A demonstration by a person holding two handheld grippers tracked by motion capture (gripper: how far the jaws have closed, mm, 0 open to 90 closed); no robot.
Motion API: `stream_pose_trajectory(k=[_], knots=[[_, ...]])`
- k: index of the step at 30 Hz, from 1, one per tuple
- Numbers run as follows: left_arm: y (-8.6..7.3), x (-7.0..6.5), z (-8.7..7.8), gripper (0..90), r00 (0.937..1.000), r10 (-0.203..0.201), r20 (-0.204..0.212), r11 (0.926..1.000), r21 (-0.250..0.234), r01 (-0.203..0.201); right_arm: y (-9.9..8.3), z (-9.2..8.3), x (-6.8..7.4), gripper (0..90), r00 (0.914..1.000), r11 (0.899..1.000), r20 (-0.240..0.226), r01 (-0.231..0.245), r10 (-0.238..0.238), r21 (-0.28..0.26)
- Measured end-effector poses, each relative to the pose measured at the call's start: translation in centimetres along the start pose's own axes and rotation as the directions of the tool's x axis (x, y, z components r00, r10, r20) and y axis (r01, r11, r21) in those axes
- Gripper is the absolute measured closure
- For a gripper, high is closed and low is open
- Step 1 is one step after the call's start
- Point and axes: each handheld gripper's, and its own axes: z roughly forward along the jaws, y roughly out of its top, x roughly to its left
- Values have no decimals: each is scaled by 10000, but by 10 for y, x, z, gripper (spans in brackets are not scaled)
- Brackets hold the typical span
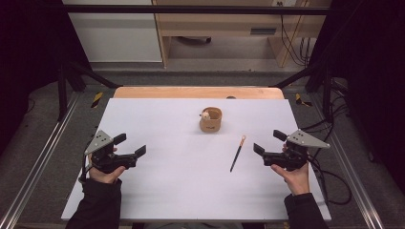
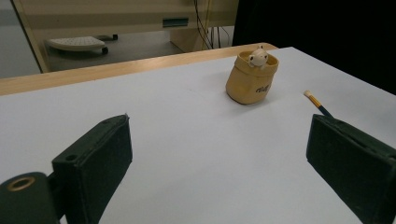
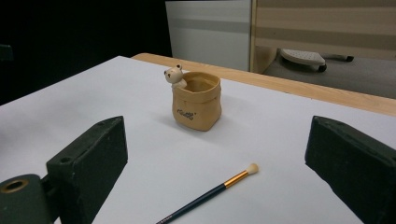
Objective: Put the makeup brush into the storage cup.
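A small tan sack-shaped pot (image 1: pixel 210 119) with a little bear figure on its rim stands upright at the middle back of the white table (image 1: pixel 172 191). A dark-handled brush (image 1: pixel 237 153) with a pale tip lies flat to its front right. My left gripper (image 1: pixel 130 144) hovers open at the left, jaws wide, nothing between them; it looks toward the pot (image 2: pixel 252 77) and the brush tip (image 2: pixel 316 102). My right gripper (image 1: pixel 267 142) is open at the right, just right of the brush, facing the pot (image 3: pixel 196 100) and brush (image 3: pixel 212 191).
A wooden strip (image 1: pixel 198 92) borders the table's far side. Beyond it are a floor, wooden furniture and hanging cables (image 1: pixel 292 38). Dark frame rails (image 1: pixel 43 148) run along both sides of the table.
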Motion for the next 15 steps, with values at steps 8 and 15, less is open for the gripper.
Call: stream_pose_trajectory(k=[8, 15], knots=[[-2, -1, 2, 65, 9999, -7, 124, 9999, 115, 6, 1, -1, 0, 64, 9999, 10000, 84, -61, 60, 65], [-5, -1, 5, 68, 10000, 22, 53, 9998, 210, -23, 2, 9, 7, 67, 9997, 9991, 212, 93, -102, 418]])
